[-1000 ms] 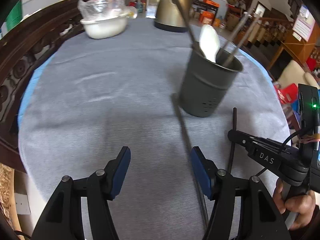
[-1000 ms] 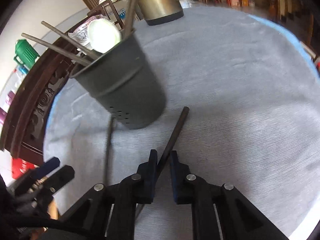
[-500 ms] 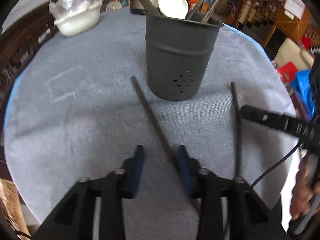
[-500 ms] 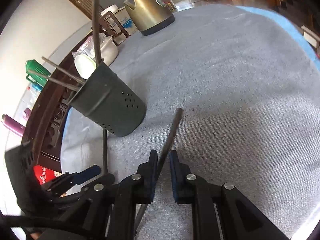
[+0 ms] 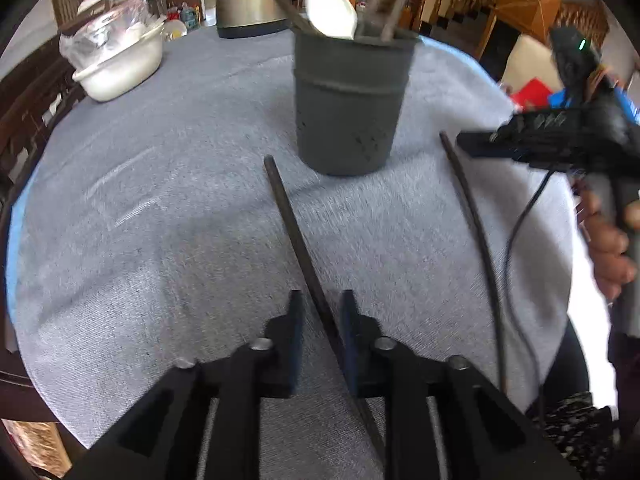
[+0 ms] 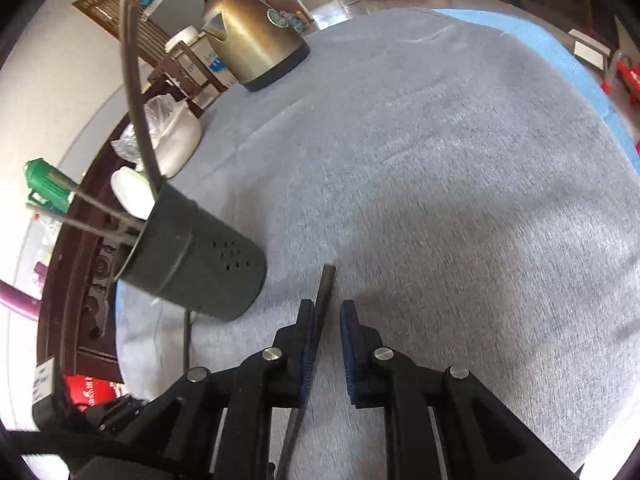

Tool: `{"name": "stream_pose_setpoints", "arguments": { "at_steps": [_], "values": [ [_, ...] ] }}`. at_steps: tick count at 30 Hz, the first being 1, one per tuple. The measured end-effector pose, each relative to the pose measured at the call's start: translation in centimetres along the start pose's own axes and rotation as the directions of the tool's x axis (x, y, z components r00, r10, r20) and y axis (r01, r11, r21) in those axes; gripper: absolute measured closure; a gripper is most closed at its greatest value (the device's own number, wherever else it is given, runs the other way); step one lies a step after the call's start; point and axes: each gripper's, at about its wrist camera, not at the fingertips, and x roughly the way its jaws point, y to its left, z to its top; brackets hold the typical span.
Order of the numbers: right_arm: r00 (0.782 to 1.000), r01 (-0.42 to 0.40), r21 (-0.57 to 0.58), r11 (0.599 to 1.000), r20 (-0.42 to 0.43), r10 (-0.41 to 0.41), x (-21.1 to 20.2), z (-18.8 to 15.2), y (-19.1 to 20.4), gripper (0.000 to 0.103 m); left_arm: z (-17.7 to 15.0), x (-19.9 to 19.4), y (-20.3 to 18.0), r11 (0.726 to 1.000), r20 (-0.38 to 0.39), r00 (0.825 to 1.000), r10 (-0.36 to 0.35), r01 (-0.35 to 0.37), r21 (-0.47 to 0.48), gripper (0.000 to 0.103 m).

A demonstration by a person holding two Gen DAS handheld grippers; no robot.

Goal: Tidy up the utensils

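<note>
Chopsticks are the matter here: two dark ones lie on the grey cloth of the tabletop, well apart from each other, on the near side of the dark utensil holder. The left chopstick runs from just in front of the holder's base back between the pads of the left gripper. Its fingers are drawn in narrow around the stick; the right pad looks to be touching it, while a thin gap shows on the left side, so a firm grip cannot be confirmed. The right chopstick lies off to the right, its far tip near the holder.

From the right wrist view, that right chopstick passes between the pads of the right gripper, lying against the left pad with a clear gap to the right pad; the gripper stands slightly parted rather than clamped. In the left wrist view the right gripper hovers above the stick's far end, held by a hand.

Standing upright, the holder contains a white spoon and several dark sticks leaning outward. Farther back on the cloth are a brass-coloured kettle and a white bowl covered in clear plastic.
</note>
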Motion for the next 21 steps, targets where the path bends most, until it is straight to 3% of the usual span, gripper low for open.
{"name": "stream_pose_setpoints", "arguments": {
  "at_steps": [2, 3, 7, 10, 15, 19, 21],
  "values": [
    [0.999, 0.025, -0.007, 1.000, -0.029, -0.025, 0.8, 0.3, 0.7, 0.088, 0.8, -0.7, 1.0, 0.999, 0.027, 1.000, -0.010, 0.010, -0.034, 0.055],
    [0.997, 0.055, -0.022, 0.998, -0.049, -0.056, 1.3, 0.4, 1.3, 0.087, 1.5, -1.0, 1.4, 0.999, 0.043, 0.999, -0.005, 0.007, -0.047, 0.055],
    [0.988, 0.154, -0.134, 0.979, 0.007, -0.155, 1.4, -0.1, 3.8, 0.085, 4.2, 0.0, 2.5, 0.995, 0.050, 0.998, 0.043, -0.038, -0.091, 0.055],
    [0.977, 0.211, -0.223, 0.952, 0.031, -0.210, 1.6, -0.7, 4.8, 0.090, 5.7, 1.7, 3.4, 0.993, 0.030, 0.998, 0.046, -0.042, -0.107, 0.055],
    [0.984, 0.175, -0.225, 0.959, 0.018, -0.175, 0.8, -1.0, 3.3, 0.091, 7.1, 4.5, 3.6, 0.991, -0.015, 1.000, 0.005, -0.007, -0.135, 0.076],
    [0.992, 0.108, -0.193, 0.975, -0.037, -0.117, 0.5, -1.4, 2.3, 0.092, 7.0, 4.7, 4.1, 0.989, 0.010, 1.000, -0.009, 0.010, -0.148, 0.092],
    [0.992, 0.090, -0.183, 0.979, -0.066, -0.104, 0.5, -1.5, 2.1, 0.092, 7.2, 5.0, 4.3, 0.988, 0.018, 1.000, -0.019, 0.022, -0.152, 0.093]
  ]
}}
